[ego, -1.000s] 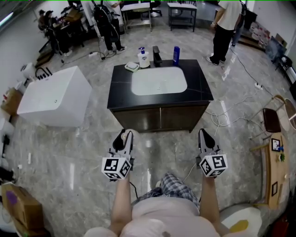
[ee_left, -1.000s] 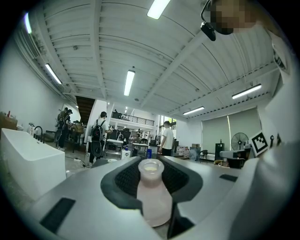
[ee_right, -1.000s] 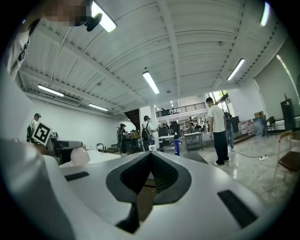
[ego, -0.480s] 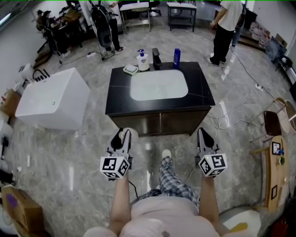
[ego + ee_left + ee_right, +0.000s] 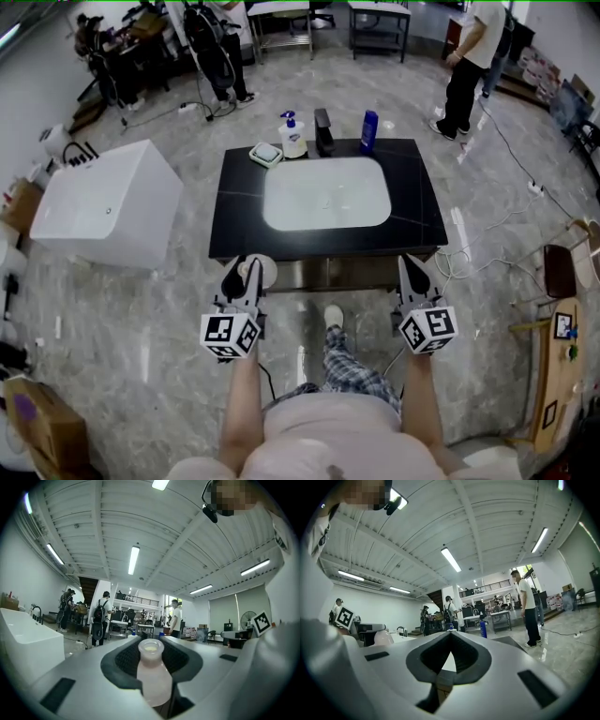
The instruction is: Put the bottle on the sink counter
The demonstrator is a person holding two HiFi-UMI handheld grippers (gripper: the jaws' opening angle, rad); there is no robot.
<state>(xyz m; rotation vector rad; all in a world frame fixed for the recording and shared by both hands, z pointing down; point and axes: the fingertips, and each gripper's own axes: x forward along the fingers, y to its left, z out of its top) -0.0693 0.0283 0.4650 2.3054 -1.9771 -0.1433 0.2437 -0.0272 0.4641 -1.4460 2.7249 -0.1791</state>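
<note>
A pale pink bottle [image 5: 153, 679] with an open round mouth stands upright between the dark pads of my left gripper [image 5: 152, 649], which is shut on it. In the head view the left gripper [image 5: 243, 278] hangs just in front of the near left edge of the black sink counter [image 5: 236, 217], with the bottle [image 5: 256, 271] at its tip. My right gripper [image 5: 411, 274] hovers by the counter's near right edge. Its jaws meet at the tips with nothing between them [image 5: 450, 636].
The counter has a white basin [image 5: 325, 193]; at its far edge stand a soap dish [image 5: 266, 155], a pump dispenser [image 5: 292, 134], a dark faucet [image 5: 324, 130] and a blue bottle [image 5: 369, 131]. A white tub [image 5: 105, 202] stands to the left. People stand farther back.
The sink counter has come closer and now lies right ahead of both grippers. Both grippers keep their pose, the bottle still in the left one.
</note>
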